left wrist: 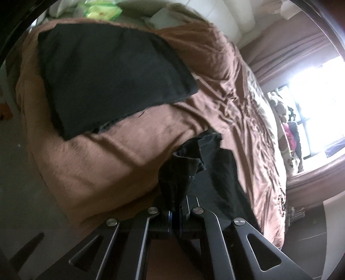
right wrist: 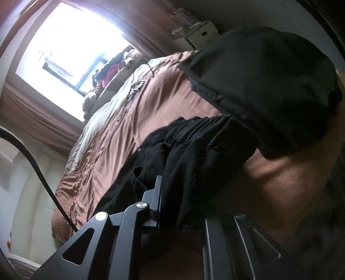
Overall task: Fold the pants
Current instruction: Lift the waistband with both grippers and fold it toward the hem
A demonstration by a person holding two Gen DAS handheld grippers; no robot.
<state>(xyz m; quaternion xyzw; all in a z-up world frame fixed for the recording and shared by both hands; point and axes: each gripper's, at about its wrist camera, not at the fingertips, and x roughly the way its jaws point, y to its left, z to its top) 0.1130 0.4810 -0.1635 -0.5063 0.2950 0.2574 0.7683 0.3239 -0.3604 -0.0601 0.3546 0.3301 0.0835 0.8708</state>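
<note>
The black pants (right wrist: 194, 150) hang bunched over the brown bedspread (right wrist: 120, 137), waistband seam showing in the right wrist view. My right gripper (right wrist: 172, 193) is shut on their cloth. One finger (right wrist: 158, 189) shows and the fabric hides the other. In the left wrist view my left gripper (left wrist: 175, 204) is shut on another bunch of the same black pants (left wrist: 181, 170), which rises crumpled from the fingertips. More of the fabric (left wrist: 226, 185) drapes to the right. The two gripped spots are close above the near edge of the bed.
A dark folded cloth pile (left wrist: 107, 81) (right wrist: 269, 86) lies on the bedspread (left wrist: 120, 161) beyond the pants. There is a white padded headboard (left wrist: 228, 19) and a green packet (left wrist: 101, 9). A bright window (right wrist: 71, 43) has curtains and stuffed toys. A black cable (right wrist: 38, 168) and a white box (right wrist: 202, 34) are also in view.
</note>
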